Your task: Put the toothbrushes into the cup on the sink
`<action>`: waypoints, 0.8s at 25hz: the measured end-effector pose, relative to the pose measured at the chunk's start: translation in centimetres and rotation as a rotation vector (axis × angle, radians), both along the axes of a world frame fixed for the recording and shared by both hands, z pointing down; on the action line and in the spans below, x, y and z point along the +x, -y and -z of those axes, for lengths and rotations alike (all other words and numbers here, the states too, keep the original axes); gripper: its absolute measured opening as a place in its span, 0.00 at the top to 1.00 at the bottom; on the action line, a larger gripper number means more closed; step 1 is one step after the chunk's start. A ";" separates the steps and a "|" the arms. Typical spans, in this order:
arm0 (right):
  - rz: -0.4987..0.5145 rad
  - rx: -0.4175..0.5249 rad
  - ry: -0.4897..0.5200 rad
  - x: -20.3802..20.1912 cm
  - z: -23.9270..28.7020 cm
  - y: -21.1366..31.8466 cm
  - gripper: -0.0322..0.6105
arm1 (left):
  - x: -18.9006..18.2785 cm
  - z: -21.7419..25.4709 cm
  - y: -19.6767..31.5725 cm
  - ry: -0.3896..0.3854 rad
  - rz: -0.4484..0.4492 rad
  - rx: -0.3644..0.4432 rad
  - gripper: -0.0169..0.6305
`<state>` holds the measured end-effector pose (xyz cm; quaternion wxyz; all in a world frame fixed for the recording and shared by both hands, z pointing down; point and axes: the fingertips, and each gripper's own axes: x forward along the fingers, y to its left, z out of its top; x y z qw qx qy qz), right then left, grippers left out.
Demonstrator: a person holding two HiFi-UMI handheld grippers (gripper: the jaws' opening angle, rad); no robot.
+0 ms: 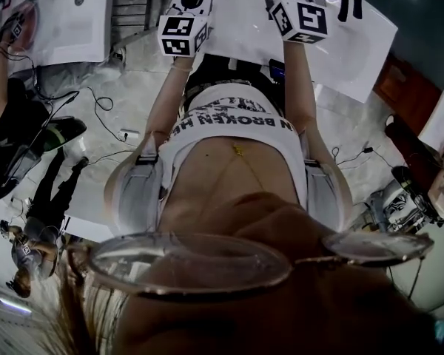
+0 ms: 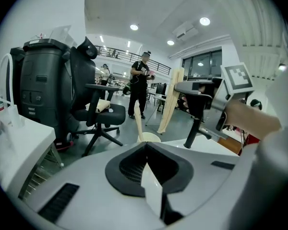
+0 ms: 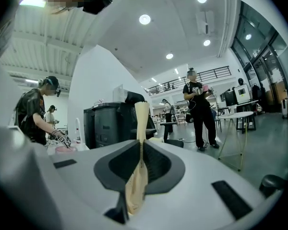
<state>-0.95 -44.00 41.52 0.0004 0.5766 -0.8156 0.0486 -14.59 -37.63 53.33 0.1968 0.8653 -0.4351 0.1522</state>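
In the right gripper view a cream toothbrush (image 3: 140, 123) stands straight out from between the jaws, and my right gripper (image 3: 140, 145) is shut on its handle. The left gripper view shows my left gripper (image 2: 145, 145) shut on a pale toothbrush (image 2: 139, 126), whose thin end pokes out past the tips. It also shows the right gripper's marker cube (image 2: 237, 78) and its long cream toothbrush (image 2: 172, 99) at the right. In the head view both grippers, the left (image 1: 186, 21) and the right (image 1: 303, 9), are held out over a white counter (image 1: 355, 50). I cannot make out a cup.
A black office chair (image 2: 103, 114), a big black bin (image 2: 43, 85) and a white table (image 2: 19, 143) stand ahead on the left. People stand in the room (image 2: 140, 87) (image 3: 199, 109). Another person (image 3: 36, 114) works at a white sink with a tap (image 3: 78, 128). Cables lie on the floor (image 1: 103, 109).
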 end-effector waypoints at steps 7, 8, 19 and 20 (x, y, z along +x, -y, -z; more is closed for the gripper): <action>0.038 -0.058 -0.022 -1.6 -2.8 2.8 0.89 | -1.1 0.1 0.0 0.001 0.030 -0.003 0.95; 0.042 -0.074 -0.029 -1.8 -3.6 3.2 0.89 | -1.2 0.1 0.1 0.001 0.035 -0.004 0.95; 0.043 -0.285 -0.111 -2.9 -12.9 6.6 0.89 | -1.7 -0.5 -0.6 0.004 0.052 -0.028 0.95; 0.042 -0.294 -0.112 -2.9 -13.2 6.8 0.89 | -1.7 -0.6 -0.7 0.004 0.054 -0.031 0.95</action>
